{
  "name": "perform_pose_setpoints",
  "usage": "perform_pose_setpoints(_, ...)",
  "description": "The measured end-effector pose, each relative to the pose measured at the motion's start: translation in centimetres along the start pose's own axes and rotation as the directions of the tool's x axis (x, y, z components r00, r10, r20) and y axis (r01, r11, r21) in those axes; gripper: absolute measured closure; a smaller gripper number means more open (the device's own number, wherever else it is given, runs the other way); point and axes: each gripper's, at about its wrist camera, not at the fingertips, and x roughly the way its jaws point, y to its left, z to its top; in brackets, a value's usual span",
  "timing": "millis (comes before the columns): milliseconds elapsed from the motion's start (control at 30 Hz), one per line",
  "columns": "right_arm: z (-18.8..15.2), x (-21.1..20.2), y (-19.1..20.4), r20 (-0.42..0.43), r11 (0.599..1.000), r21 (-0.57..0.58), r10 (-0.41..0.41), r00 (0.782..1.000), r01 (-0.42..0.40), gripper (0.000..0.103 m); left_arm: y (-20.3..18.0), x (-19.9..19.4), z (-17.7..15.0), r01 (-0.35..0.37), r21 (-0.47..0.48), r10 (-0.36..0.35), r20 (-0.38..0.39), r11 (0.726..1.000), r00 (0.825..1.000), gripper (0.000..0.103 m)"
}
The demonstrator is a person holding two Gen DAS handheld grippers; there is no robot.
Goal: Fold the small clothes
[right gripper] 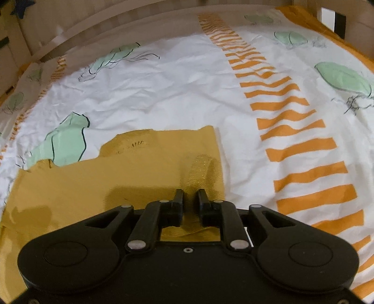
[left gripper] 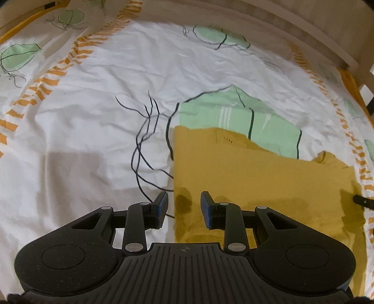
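Observation:
A mustard-yellow garment [left gripper: 257, 177] lies flat on the patterned bedsheet [left gripper: 105, 131], folded into a rough rectangle. My left gripper [left gripper: 184, 201] is open over the garment's left edge; one finger is above the sheet, the other above the cloth, and nothing is pinched. In the right wrist view the same garment [right gripper: 93, 182] fills the lower left. My right gripper [right gripper: 190, 198] sits at its right edge with the jaws a narrow gap apart. A raised ridge of cloth [right gripper: 201, 168] runs up from between the fingers, and the pads do not visibly press on it.
The white sheet [right gripper: 163, 93] has green shapes, dark line drawings and a band of orange stripes [right gripper: 292, 131] to the right of the garment. A pale wooden bed rail [left gripper: 303, 30] curves along the far side. A pillow [left gripper: 70, 21] lies at the far left.

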Motion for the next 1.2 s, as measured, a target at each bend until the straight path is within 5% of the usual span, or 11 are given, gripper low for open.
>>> perform_pose_setpoints(333, -0.5, -0.3, 0.7, 0.04, 0.993, -0.094, -0.071, 0.997, 0.074, 0.062, 0.5, 2.2, -1.0, -0.036, -0.007, 0.036, -0.043, 0.999, 0.998, 0.073)
perform_pose_setpoints(467, -0.8, -0.6, 0.8, 0.049, 0.991, -0.111, -0.072, 0.996, 0.077, 0.043, 2.0, 2.8, -1.2, -0.019, -0.064, 0.017, -0.043, 0.998, 0.999, 0.073)
perform_pose_setpoints(700, -1.5, -1.7, -0.8, 0.068, 0.994, -0.073, -0.079, 0.995, 0.084, 0.035, 1.9, 2.6, -1.5, -0.064, -0.029, 0.064, -0.02, 0.998, 0.998, 0.071)
perform_pose_setpoints(1200, -5.9, -6.4, -1.9, 0.026, 1.0, 0.012, 0.003, 1.0, -0.004, 0.014, 1.9, -0.7, -2.5, -0.06, -0.035, 0.062, 0.038, 0.998, 0.997, 0.07)
